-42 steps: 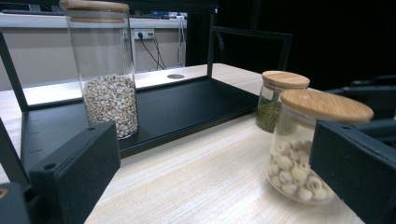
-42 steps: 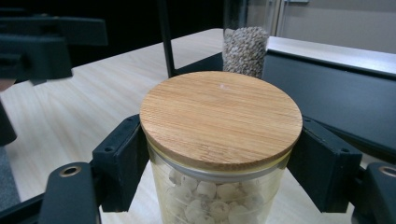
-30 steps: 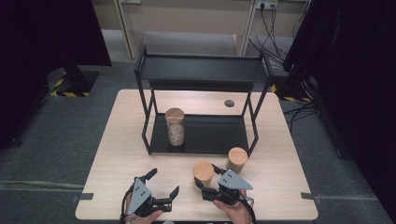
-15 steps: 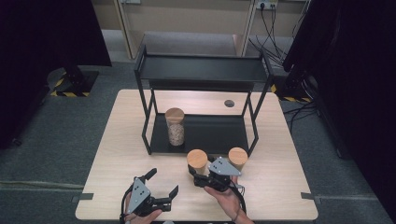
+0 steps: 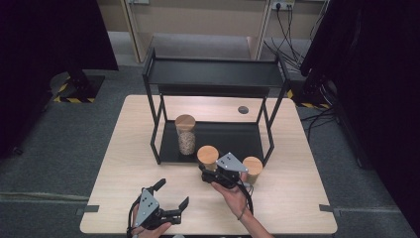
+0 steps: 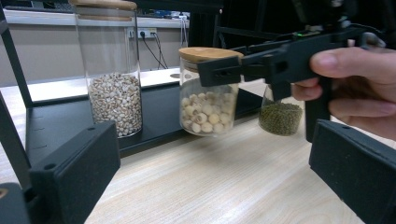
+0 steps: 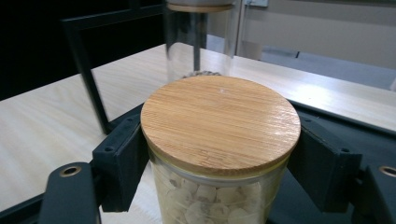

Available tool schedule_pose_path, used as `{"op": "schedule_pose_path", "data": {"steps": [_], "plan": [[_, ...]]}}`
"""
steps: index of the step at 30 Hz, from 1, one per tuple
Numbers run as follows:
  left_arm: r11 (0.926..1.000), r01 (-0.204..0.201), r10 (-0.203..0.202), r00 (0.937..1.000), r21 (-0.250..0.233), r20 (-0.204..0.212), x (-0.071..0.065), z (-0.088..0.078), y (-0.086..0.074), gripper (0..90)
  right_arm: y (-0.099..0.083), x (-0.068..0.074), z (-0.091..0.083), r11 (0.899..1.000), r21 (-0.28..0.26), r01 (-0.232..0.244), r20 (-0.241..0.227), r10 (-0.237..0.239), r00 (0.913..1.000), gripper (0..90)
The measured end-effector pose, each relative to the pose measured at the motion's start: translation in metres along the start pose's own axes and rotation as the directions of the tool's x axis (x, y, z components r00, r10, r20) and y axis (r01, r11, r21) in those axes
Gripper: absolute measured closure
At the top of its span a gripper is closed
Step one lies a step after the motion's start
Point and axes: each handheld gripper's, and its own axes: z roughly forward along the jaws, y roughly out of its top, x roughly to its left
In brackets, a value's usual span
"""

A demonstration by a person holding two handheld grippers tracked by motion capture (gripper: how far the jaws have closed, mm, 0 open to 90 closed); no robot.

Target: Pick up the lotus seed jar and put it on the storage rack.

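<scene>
Bamboo caps all three glass jars, flat round discs with a fine straight grain. The right gripper point(image 5: 212, 171) is clenched on the jar of pale round seeds point(image 5: 207, 157), its black jaws squeezing the glass just under the lid, one on each side, as the right gripper view shows. Gripping there, below the overhanging lid, probably keeps the smooth cylinder from slipping down. That jar sits near the middle of the bench point(image 5: 124, 148), just at the front edge of the black metal rack point(image 5: 213, 74), at about 5 o'clock from the tall jar of small grains point(image 5: 185, 134), which stands on the rack's lower shelf. In the left gripper view the held jar seems slightly lifted off the wood, though I cannot be sure. It looks bound for that shelf, beside its taller neighbour.

At 3 o'clock of the held jar, close by, stands the jar of green beans point(image 5: 253, 168) on the pale wood-grain top.

At 7 o'clock of the held jar, the left gripper point(image 5: 171, 201) waits low near the bench's front edge, jaws spread wide and empty.
</scene>
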Motion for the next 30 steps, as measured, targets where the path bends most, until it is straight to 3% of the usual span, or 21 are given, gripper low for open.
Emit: {"op": "schedule_pose_path", "data": {"steps": [11,21,30], "plan": [[1.0000,0.003,-0.003,1.0000,-0.001,-0.002,0.001,0.000,0.000,1.4,0.008,-0.002,0.025,1.000,0.014,-0.024,0.045,0.024,0.9987,25.4],[1.0000,0.004,-0.004,1.0000,-0.001,-0.002,0.001,0.000,0.000,1.4,0.015,-0.002,0.047,0.999,0.017,-0.036,0.113,0.034,0.9930,25.4],[1.0000,0.001,-0.001,1.0000,0.002,0.000,0.001,0.000,0.000,1.4,0.016,-0.002,0.060,0.998,0.028,-0.055,0.145,0.050,0.9881,25.4]]}}
